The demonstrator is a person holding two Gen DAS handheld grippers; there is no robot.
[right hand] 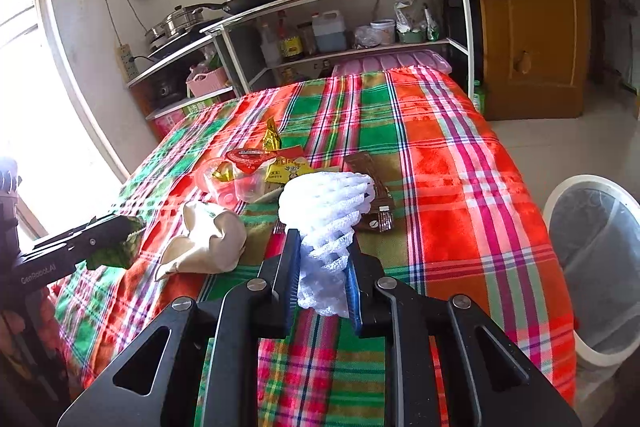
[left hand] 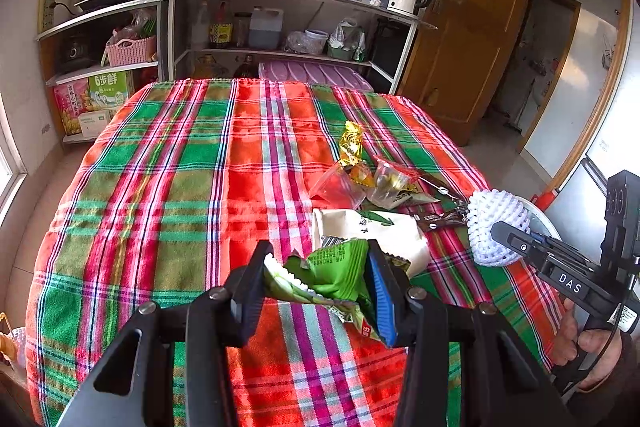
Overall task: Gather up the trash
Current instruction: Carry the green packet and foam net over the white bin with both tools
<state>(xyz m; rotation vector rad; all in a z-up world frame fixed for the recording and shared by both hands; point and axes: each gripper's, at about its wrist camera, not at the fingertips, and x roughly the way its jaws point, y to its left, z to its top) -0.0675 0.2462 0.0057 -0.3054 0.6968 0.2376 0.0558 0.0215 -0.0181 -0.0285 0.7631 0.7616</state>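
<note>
Plaid-covered desk (left hand: 168,187) in a kitchen — both pickups made.
Left gripper (left hand: 320,279) clenches a green wrapper (left hand: 340,267), right gripper (right hand: 320,263) white foam netting (right hand: 328,211) — next, over to the bin (right hand: 592,267) at right.

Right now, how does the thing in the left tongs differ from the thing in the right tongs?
The crinkled green foil snack wrapper is flat, printed and shiny; the white foam mesh fruit sleeve is plain, puffy and netted. The left tongs pinch the wrapper across its middle; the right tongs squeeze the sleeve's lower end, so its top bulges free. Both are light trash, lifted off the plaid tablecloth.
</note>
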